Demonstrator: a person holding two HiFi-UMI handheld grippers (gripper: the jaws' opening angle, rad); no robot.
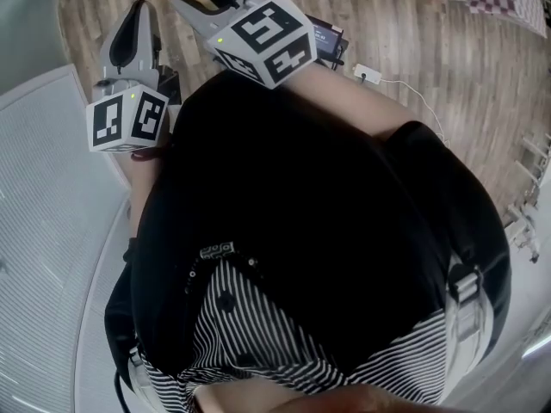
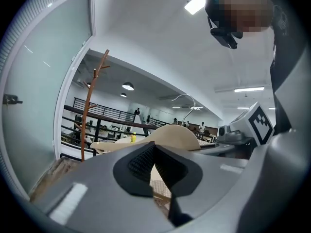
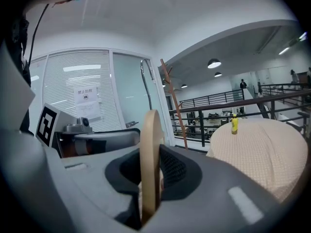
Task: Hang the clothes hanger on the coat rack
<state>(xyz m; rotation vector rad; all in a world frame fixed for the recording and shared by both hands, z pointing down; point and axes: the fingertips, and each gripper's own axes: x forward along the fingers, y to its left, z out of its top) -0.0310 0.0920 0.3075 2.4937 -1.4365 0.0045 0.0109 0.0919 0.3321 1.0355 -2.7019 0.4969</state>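
My right gripper (image 3: 149, 176) is shut on the pale wooden clothes hanger (image 3: 150, 144), which stands edge-on between its pads. The hanger's metal hook (image 3: 144, 84) rises above. In the left gripper view the same hanger (image 2: 172, 135) shows broadside just beyond my left gripper (image 2: 154, 154), whose jaws meet with nothing between them. The brown branching coat rack (image 2: 89, 106) stands ahead by the glass wall, some way beyond the hanger; the right gripper view shows the coat rack (image 3: 173, 103) too. In the head view both grippers, left gripper (image 1: 143, 9) and right gripper (image 1: 207, 3), point away from the person's body.
A round table with a beige cloth (image 3: 262, 152) carries a yellow bottle (image 3: 234, 124) to the right. Frosted glass panels (image 1: 43, 196) run along the left. A black railing (image 2: 104, 113) stands behind the rack. A white adapter with cable (image 1: 368, 74) lies on the wooden floor.
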